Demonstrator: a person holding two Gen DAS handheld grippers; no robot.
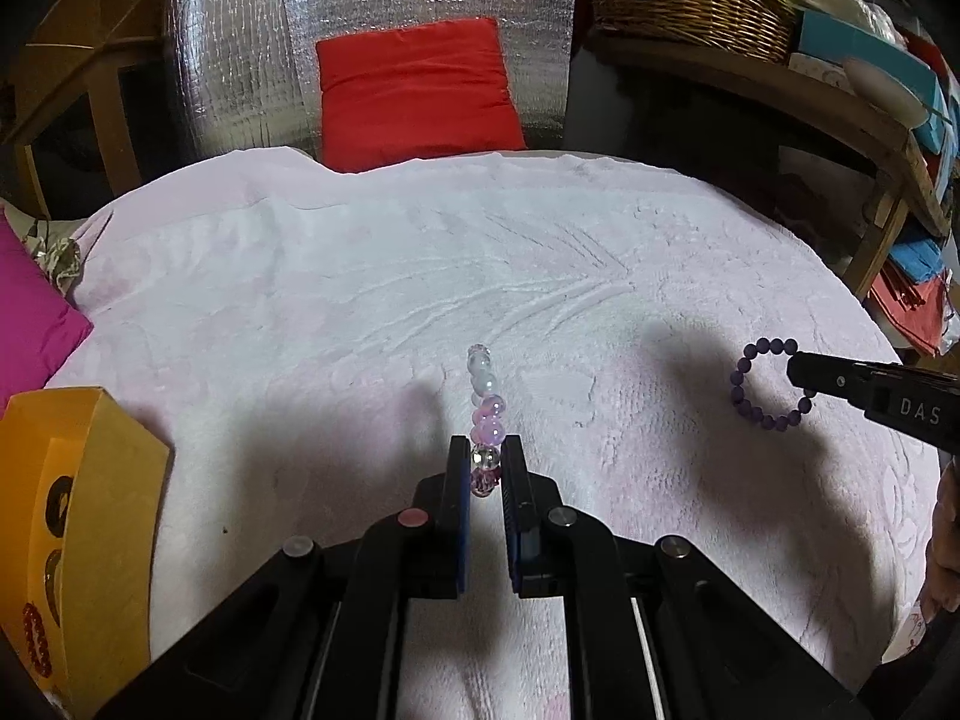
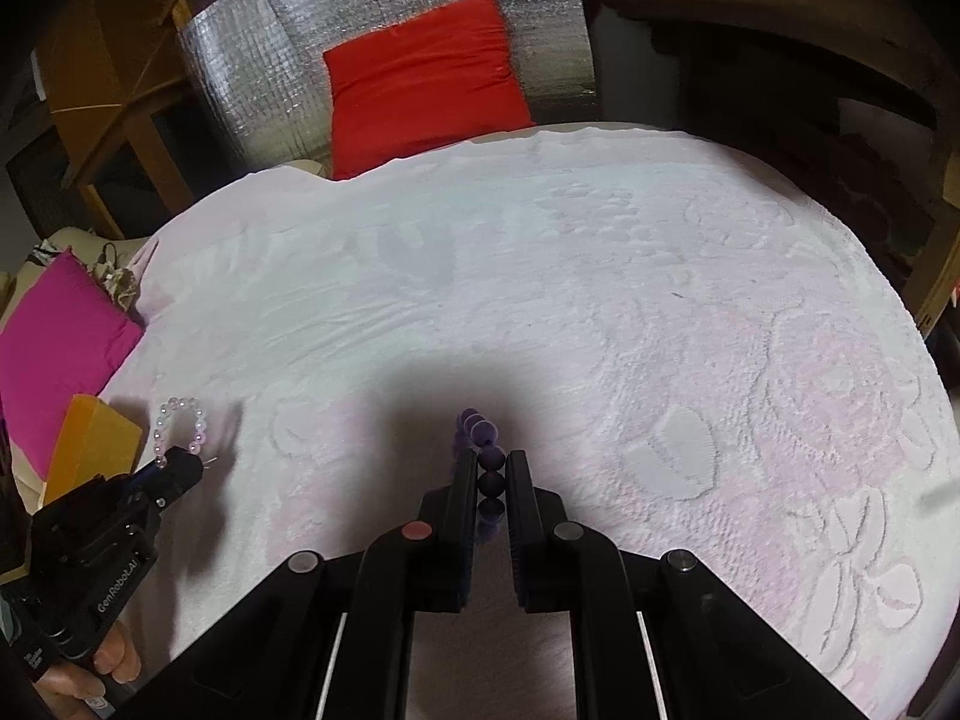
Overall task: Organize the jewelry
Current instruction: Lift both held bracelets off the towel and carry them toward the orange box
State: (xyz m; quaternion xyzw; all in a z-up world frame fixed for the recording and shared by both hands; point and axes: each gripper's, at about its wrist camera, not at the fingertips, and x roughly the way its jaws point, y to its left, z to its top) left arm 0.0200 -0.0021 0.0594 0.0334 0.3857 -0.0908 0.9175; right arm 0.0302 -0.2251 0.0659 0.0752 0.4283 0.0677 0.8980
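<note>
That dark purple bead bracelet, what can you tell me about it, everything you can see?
The purple bracelet is a closed ring of small, round, matte dark-violet beads, all alike, probably stone or frosted glass. The right tool is shut on one side of the ring, with several beads lined up between its black fingers. The loop stands out beyond the tips above the pale pink towel; whether it touches the towel is unclear.

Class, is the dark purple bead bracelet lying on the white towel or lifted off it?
Lifted: the dark purple bead bracelet hangs pinched in the right tool, clear of the white towel.
</note>
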